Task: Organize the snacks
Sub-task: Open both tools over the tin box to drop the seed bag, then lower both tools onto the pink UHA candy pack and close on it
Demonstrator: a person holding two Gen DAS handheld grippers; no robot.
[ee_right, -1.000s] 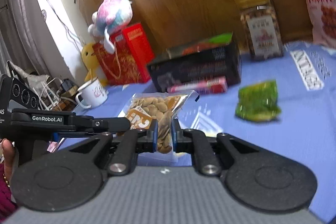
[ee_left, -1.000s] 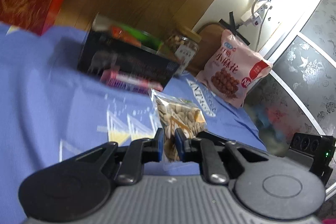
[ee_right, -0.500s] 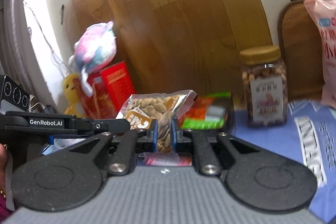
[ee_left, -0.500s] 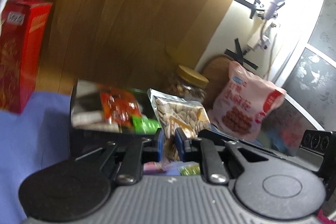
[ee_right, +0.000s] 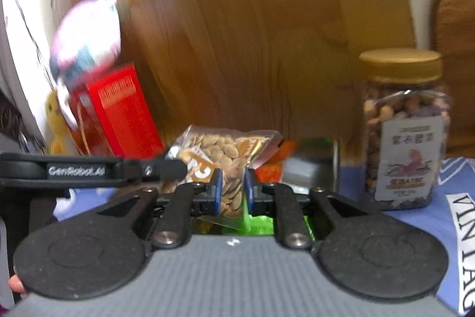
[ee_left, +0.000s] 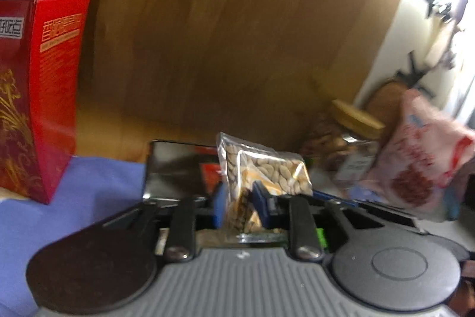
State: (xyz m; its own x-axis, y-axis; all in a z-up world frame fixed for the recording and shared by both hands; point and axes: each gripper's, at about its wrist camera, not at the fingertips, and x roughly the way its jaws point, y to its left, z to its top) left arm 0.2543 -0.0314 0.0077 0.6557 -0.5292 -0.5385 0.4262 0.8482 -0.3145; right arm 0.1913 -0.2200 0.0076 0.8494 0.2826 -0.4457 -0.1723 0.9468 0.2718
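Two hand-held grippers (ee_left: pixel 239 205) (ee_right: pixel 232 192) opening, seed packet (ee_left: pixel 264 171) between.

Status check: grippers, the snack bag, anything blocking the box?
Left gripper and right gripper both opening, seed bag between each pair of jaws. Bag over open black box. Nothing blocking; nut jar stands aside.

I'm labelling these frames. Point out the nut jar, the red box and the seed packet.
nut jar (ee_right: pixel 403 121): right wrist view, glass body.
red box (ee_left: pixel 32 97): left wrist view, front face.
seed packet (ee_right: pixel 228 156): right wrist view, clear window.
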